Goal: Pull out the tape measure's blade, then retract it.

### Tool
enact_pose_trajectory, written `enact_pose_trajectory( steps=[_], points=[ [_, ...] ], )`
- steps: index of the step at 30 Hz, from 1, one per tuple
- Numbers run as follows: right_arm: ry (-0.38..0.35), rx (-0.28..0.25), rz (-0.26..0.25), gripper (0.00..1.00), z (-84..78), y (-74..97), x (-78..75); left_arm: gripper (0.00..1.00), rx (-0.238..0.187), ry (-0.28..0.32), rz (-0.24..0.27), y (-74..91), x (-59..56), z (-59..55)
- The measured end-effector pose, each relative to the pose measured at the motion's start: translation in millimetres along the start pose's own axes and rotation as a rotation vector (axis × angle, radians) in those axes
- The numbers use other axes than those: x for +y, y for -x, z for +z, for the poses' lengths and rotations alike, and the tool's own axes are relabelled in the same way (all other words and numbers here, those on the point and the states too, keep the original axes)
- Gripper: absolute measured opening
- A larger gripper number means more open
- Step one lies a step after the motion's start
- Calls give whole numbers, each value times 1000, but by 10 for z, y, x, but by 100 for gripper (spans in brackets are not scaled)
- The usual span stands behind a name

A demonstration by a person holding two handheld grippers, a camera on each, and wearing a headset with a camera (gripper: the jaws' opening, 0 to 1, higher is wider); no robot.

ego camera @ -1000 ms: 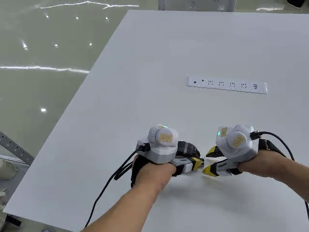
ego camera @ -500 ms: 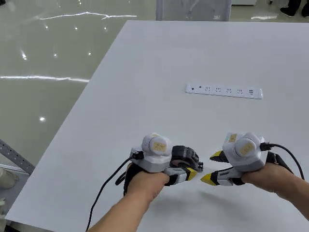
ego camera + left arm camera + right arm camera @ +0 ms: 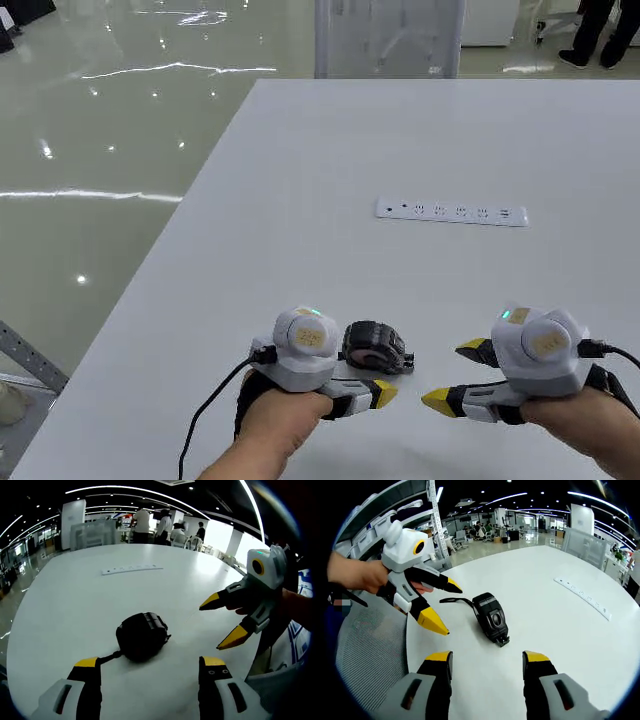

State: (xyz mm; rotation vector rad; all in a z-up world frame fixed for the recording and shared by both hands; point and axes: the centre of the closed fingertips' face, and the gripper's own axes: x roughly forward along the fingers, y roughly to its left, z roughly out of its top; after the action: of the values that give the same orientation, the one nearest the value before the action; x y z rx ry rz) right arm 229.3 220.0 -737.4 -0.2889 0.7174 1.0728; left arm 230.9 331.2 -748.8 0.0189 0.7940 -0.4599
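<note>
Both let go: L gripper (image 3: 452, 610) & R gripper (image 3: 445, 375) now spread, backed off. Tape measure (image 3: 375, 347) lies free, blade in, so task prob. done.

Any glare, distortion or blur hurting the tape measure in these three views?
Head view: lights glare off the glossy floor, not the matte table; tape measure sharp. Left gripper view: fisheye bend, its black body shows little detail. Right gripper view: same bend, power strip curves, body detail clear.
</note>
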Motion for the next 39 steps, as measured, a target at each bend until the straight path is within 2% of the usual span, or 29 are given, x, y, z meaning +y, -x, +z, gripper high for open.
enact_pose_trajectory(
  steps=[10, 17, 25, 30, 39],
  points=[
    [-31, -40, -34, 59, 42, 257, 103, 80, -13, -20, -10, 206, -42, -23],
    [-36, -50, -55, 62, 33, 439, 142, 86, 6, -27, -21, 353, -76, -60],
    [-49, -43, -66, 67, -13, 634, 162, 86, 21, -54, -42, 488, -133, -115],
    [-79, -44, -78, 71, -48, 767, 145, 89, 5, -69, -57, 575, -197, -114],
    [-122, -48, -90, 75, -143, 996, 225, 90, -3, -90, -47, 702, -151, -115]
  ],
)
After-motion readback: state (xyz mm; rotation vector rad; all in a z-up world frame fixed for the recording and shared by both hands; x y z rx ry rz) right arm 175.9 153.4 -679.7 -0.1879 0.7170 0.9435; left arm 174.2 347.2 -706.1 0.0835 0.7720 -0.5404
